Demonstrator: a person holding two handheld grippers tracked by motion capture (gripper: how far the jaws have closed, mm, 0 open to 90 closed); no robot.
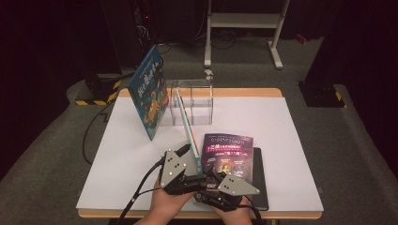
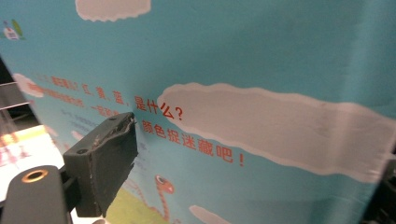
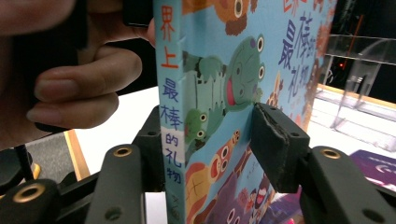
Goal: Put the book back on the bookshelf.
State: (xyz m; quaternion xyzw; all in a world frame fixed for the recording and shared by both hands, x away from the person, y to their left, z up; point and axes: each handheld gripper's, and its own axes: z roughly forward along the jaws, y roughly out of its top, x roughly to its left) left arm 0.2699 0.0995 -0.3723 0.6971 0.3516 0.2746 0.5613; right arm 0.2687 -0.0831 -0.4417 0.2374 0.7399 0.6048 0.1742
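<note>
- Two grippers at one thin teal picture book [image 1: 187,126], stood upright on its lower edge at the near middle of the white table [image 1: 291,140], just left of a purple book [image 1: 228,157] lying flat.
- Light and fairly stiff by the look of it, with glossy covers likely to slip. Narrow foot, so quick to topple or swing if pinched loosely.
- Best taken low across both covers, close to the spine [image 3: 169,121], pads flat.
- Right gripper [image 3: 210,144]: jaws spread wider than the spine, straddling the book, not clearly clamped.
- Left gripper [image 1: 189,152]: one pad against the back cover [image 2: 261,60], opposite jaw cut off at the edge, so cannot tell whether gripping.
- Lower edge of the book hidden behind both grippers in the high view. Contact with the table unclear.
- Farther back, another book [image 1: 149,93] leaning on a clear stand [image 1: 195,101].
</note>
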